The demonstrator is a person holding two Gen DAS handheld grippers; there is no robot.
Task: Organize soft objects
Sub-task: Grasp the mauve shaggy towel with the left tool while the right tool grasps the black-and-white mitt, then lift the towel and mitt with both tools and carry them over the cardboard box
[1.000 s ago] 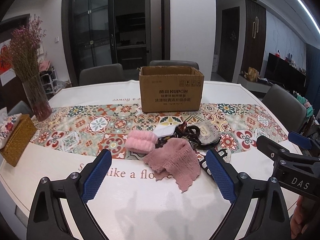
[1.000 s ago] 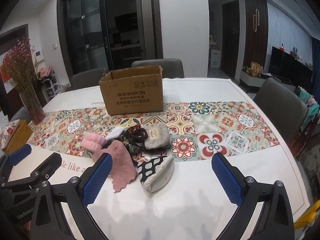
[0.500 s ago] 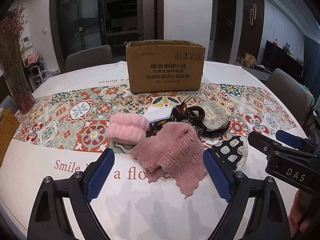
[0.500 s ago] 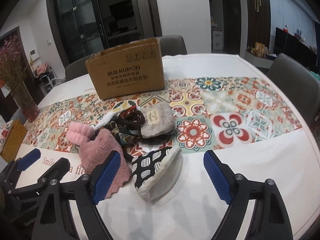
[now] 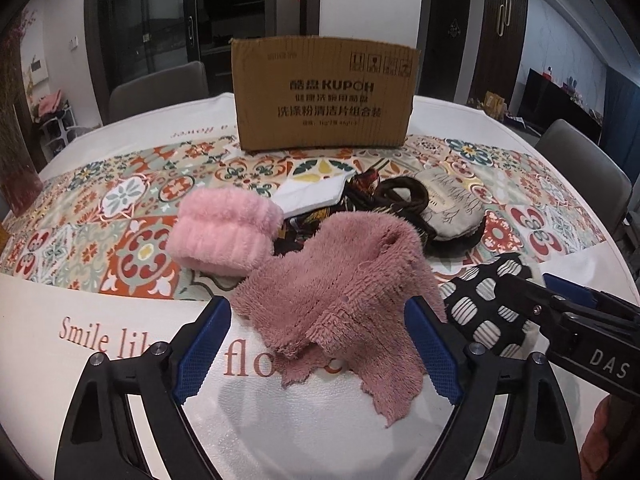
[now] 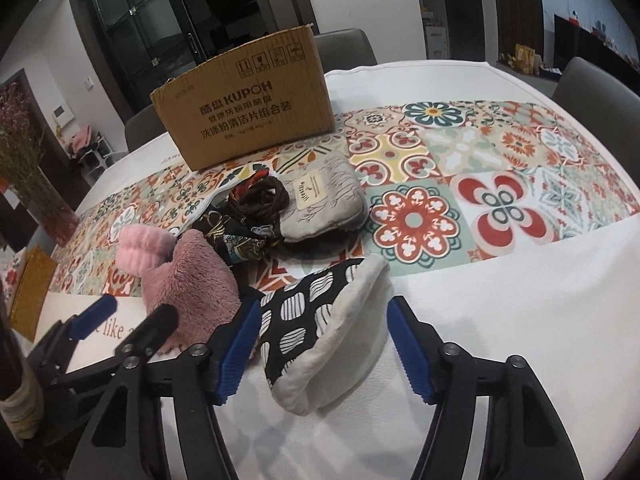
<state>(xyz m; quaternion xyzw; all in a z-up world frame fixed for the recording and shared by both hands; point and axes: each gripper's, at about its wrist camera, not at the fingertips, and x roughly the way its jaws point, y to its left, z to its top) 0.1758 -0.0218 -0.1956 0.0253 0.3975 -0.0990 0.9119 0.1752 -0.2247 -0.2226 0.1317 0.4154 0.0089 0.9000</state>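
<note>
A pile of soft things lies on the table before a brown cardboard box [image 5: 325, 94]. My left gripper [image 5: 318, 354] is open, its jaws on either side of a dusty-pink fuzzy cloth [image 5: 348, 292]. A light-pink fluffy roll [image 5: 224, 234] lies left of it. My right gripper [image 6: 324, 350] is open around a black-and-white patterned pouch with white lining [image 6: 320, 332]. Behind lie a grey pouch [image 6: 320, 204], a dark braided cord [image 6: 260, 200] and a dark patterned scarf [image 6: 228, 238]. The box [image 6: 244, 110] stands upright and its inside is hidden.
A patterned tile runner [image 6: 460, 184] crosses the white tablecloth. A vase of dried flowers [image 6: 36, 184] and a woven basket [image 6: 30, 288] stand at the left. Grey chairs [image 5: 160, 88] surround the table. My left gripper shows in the right wrist view [image 6: 120, 316].
Both grippers have moved forward and down toward the pile. The pink cloth now lies between the left jaws and the patterned pouch between the right jaws. Both stay open.
</note>
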